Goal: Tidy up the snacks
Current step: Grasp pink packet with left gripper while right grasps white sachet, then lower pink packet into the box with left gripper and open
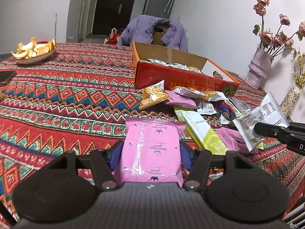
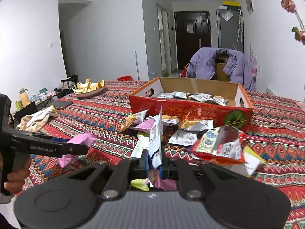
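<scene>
White walls (image 2: 106,38) all round, a dark door (image 2: 192,38) down the hallway. A purple jacket (image 2: 205,63) drapes a chair behind the bench's patterned cloth (image 1: 66,87), and dried roses (image 1: 274,36) sit in a vase (image 1: 258,68).

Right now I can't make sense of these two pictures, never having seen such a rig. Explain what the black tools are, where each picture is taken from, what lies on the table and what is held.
There is no robot here. A person holds a handheld black gripper in each hand, and each carries a wide-angle camera looking forward along its jaws.

One picture looks out from the left gripper, shut on a pink snack packet. The other looks out from the right gripper, shut on a white packet held edge-on.

On the patterned tablecloth lie a heap of loose snack packets, an open red cardboard box already holding several packets, and a dish of orange peel.
</scene>
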Tool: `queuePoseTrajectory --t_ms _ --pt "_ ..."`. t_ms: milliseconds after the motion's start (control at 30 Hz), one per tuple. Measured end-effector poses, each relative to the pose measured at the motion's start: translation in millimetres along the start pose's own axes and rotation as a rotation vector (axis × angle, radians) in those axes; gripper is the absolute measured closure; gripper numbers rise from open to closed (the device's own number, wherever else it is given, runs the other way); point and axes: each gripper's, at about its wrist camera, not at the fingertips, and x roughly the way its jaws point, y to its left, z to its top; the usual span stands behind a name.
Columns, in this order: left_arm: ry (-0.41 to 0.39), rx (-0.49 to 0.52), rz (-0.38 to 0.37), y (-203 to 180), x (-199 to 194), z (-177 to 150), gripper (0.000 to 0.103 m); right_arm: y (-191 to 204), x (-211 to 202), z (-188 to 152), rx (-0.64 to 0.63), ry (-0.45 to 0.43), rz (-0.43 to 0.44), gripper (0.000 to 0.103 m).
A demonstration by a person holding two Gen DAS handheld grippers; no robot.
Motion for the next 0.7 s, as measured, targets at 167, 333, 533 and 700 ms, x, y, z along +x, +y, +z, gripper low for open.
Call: queuePoseTrajectory --t_ms 167,333,533,700 --pt "-0.036 0.020 0.000 -20.4 -18.5 -1.2 0.041 -6.2 -21.4 -6.6 -0.015 -0.018 0.008 0.093" --pt "-0.063 0.031 -0.009 -39.4 -19.1 6.5 0.041 -14.3 -29.2 -9.5 0.016 -0.049 0.013 0.093" --pt "-0.062 0.037 0.009 -46.1 -9.6 23.2 0.041 -26.4 -25.7 -4.6 0.022 -0.055 0.006 0.093" --pt "-0.081 0.044 -0.003 -44.3 2.1 51.6 0.041 -39.7 -17.4 9.8 0.026 -0.070 0.011 0.093"
